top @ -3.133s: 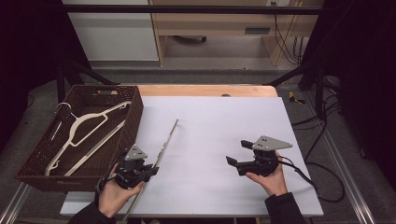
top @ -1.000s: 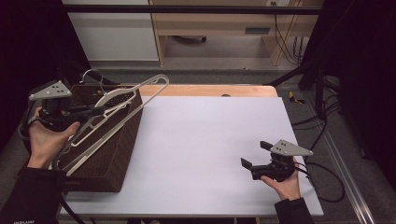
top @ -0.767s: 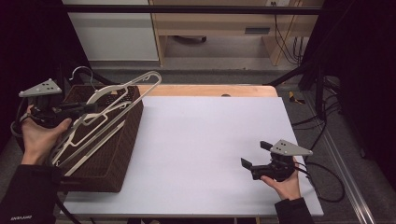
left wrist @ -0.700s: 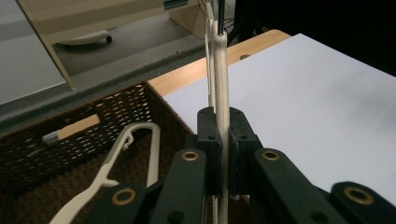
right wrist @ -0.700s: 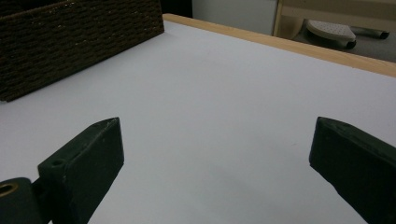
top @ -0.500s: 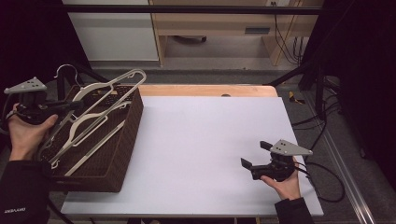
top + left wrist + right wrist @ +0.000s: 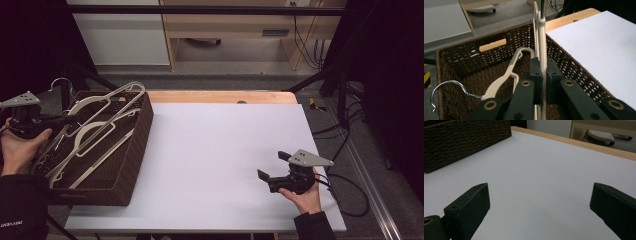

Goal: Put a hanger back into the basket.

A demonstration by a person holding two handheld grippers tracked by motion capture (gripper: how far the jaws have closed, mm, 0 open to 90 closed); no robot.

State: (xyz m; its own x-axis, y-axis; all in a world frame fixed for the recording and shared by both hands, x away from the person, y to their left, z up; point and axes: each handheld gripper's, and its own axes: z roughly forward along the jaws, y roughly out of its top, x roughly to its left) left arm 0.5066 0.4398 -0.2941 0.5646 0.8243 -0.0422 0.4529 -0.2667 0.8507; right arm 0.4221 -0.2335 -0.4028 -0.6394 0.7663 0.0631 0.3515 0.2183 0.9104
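My left gripper (image 7: 67, 119) is at the far left, beside the brown wicker basket (image 7: 135, 150), and it is shut on a cream plastic hanger (image 7: 107, 95) that slants over the basket's back corner. In the left gripper view the gripper (image 7: 543, 72) pinches the hanger's thin edge (image 7: 542, 37), with the basket (image 7: 461, 53) below it. Another cream hanger with a metal hook (image 7: 501, 81) lies inside the basket. My right gripper (image 7: 273, 165) rests low at the front right of the white table, open and with nothing in it. The right gripper view shows this gripper (image 7: 540, 202) with wide-apart jaws over bare tabletop.
More cream hangers (image 7: 95, 135) lie in the basket. The white table top (image 7: 220, 150) spreads between the basket and my right hand, with a wooden strip (image 7: 220, 96) along its far edge. Black frame bars and cables stand at the right (image 7: 345, 90).
My left hand has carried the hanger leftward and lower, so it now slants closer over the basket. Earlier still, this hanger lay on the table. The right hand has stayed put.
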